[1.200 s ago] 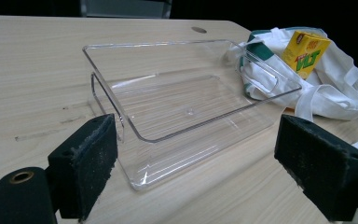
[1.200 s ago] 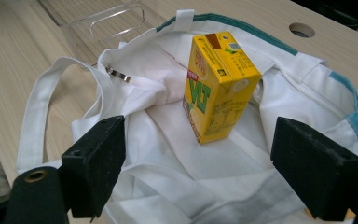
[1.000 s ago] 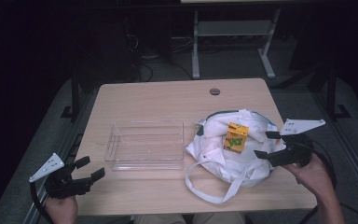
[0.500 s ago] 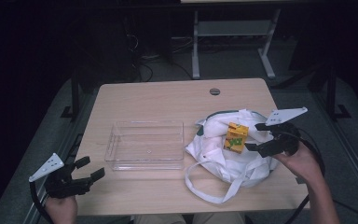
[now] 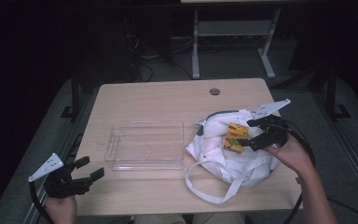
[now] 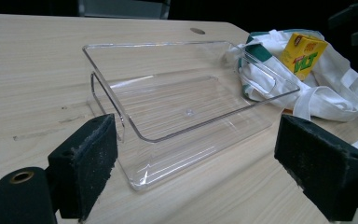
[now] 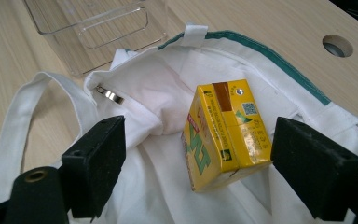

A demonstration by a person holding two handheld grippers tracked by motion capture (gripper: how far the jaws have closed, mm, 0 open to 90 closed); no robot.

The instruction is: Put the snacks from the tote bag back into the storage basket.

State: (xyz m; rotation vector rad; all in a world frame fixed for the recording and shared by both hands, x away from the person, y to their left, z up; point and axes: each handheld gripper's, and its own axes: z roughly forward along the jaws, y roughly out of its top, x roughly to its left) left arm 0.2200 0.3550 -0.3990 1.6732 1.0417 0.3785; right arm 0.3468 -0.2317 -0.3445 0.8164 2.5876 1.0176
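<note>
- The yellow drink carton (image 5: pixel 236 137) lies on top of the white cloth bag (image 5: pixel 223 154), at about 3 o'clock on the surface (image 5: pixel 168 100).
- In the right gripper view, the yellow drink carton (image 7: pixel 226 133) rests tilted on the crumpled white cloth bag (image 7: pixel 154 112), with green lettering on one face and a foil straw hole on its top.
- The white cloth bag has a green-trimmed rim; one strap loops out toward 6 o'clock across the surface.
- The right gripper (image 5: pixel 261 135) sits at the 3 o'clock side of the carton. Its fingers (image 7: pixel 314 163) stand wide apart, one on each side of the carton. The far finger is just beside the carton; contact cannot be confirmed.
- The clear plastic tray (image 5: pixel 145 144) stands at the centre of the surface, just beside the bag's 9 o'clock side. Nothing lies in it.
- In the left gripper view, the clear plastic tray (image 6: pixel 121 100) is seen beyond the fingers, with the bag and carton behind it.
- The left gripper (image 5: pixel 86 171) rests at 7 o'clock, at the surface edge, well apart from the tray. Its fingers (image 6: pixel 86 161) are wide apart and hold nothing.
</note>
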